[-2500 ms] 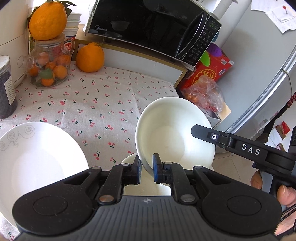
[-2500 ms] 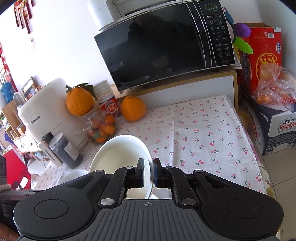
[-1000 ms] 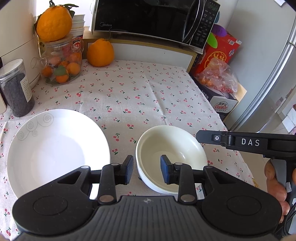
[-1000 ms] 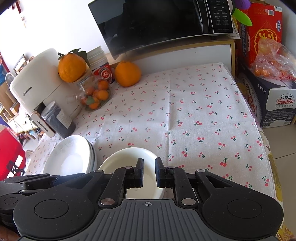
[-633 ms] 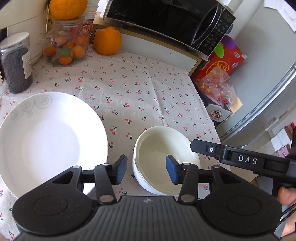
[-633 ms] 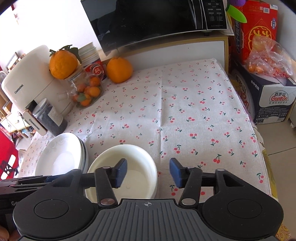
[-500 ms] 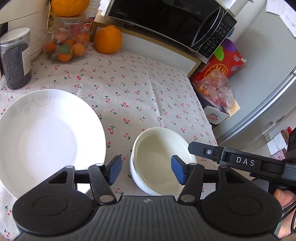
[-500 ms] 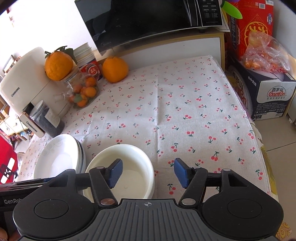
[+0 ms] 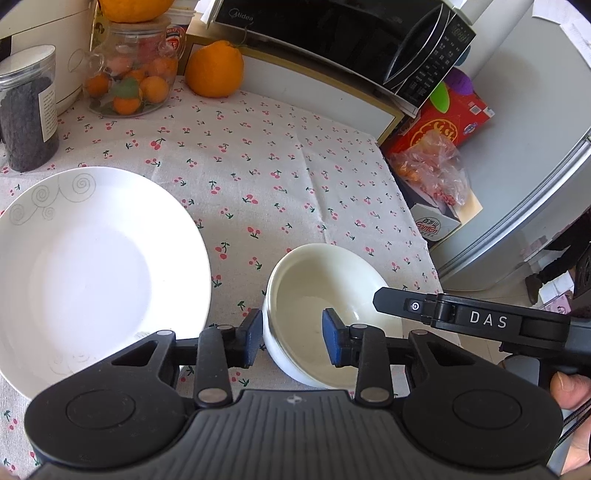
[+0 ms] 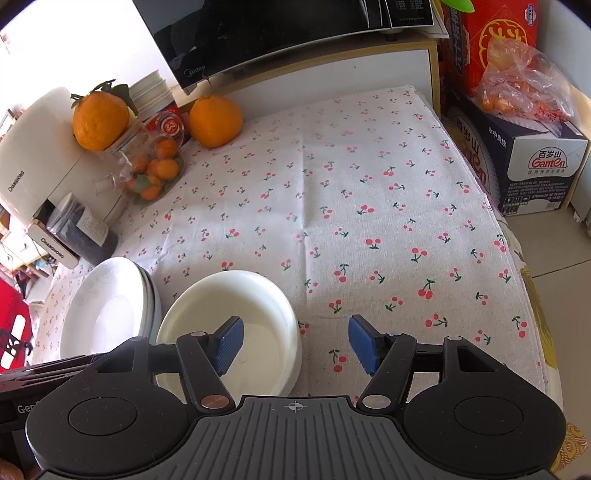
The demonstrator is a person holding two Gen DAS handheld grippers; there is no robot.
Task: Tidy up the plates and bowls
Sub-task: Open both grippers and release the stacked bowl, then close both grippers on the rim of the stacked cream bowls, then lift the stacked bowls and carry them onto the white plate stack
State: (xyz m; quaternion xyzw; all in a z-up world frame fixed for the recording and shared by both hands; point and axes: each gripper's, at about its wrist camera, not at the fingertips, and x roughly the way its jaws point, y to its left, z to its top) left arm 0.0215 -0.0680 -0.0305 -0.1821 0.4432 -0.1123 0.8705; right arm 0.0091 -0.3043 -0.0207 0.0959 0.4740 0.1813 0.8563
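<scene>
— What took up most of the scene?

— The cherry-print tablecloth [image 10: 369,192] covered the table, with the black microwave [image 9: 332,33] on its shelf at the back. Next in size were the stacked white plates [image 9: 96,269], lying at the cloth's near left.

— And the bowls?

— The cream bowls [image 10: 236,306], nested together, sat upright on the cloth just to the right of the plates, close beside them.

— The left gripper [image 9: 291,341]?

— Its jaws had just been closing, yet they stood apart, straddling the bowls' near-left rim, neither pad pressing on it.

— The right gripper [image 10: 295,345]?

— Spread wide, one pad over the bowls' inside, the other over bare cloth, gripping nothing.

— Anything smaller?

— An orange [image 10: 216,122] rested by the shelf, beside a glass jar of small oranges [image 9: 133,77].
</scene>
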